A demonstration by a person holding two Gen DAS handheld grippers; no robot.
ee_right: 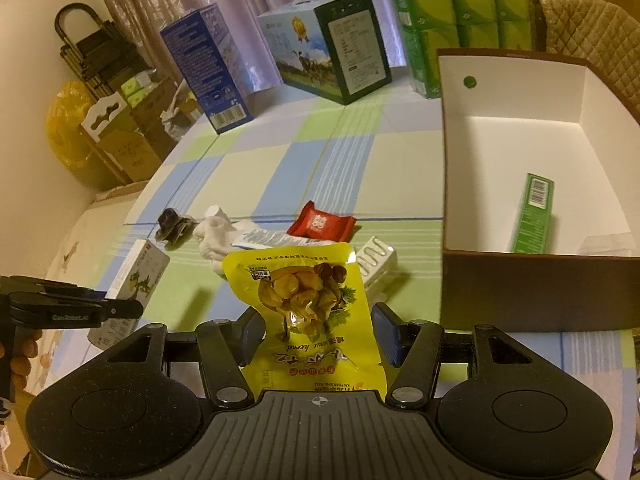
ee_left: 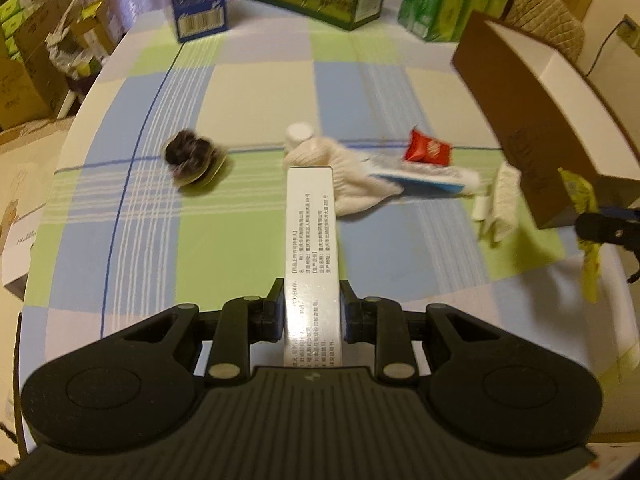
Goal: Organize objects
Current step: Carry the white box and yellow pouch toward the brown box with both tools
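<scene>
Broadly, a round table (ee_right: 360, 160) under a checked cloth of blue, green and cream carries everything. At its right side stands a large brown cardboard box with a white inside (ee_right: 520, 120), open at the top; a slim green carton (ee_right: 534, 214) lies on its floor. Along the far edge stand a blue carton (ee_right: 208, 68), a carton printed with a meadow scene (ee_right: 328, 48) and stacked green tissue packs (ee_right: 448, 12).

Nearer, the left gripper (ee_left: 311, 300) is clamped on a long white printed carton (ee_left: 310, 240), which juts forward over the cloth between the two fingers. The right gripper (ee_right: 318, 328) pinches a yellow foil snack pouch with a clear window (ee_right: 308, 300), held above the table just left of the brown box.

Loose on the cloth in mid-table lie a white knitted glove (ee_left: 352, 176), a white and blue tube (ee_left: 424, 176), a red sweet wrapper (ee_right: 322, 224), a dark fuzzy scrunchie on a card (ee_left: 194, 156), a small white ribbed packet (ee_right: 376, 260) and a small white bottle cap (ee_left: 299, 133).
</scene>
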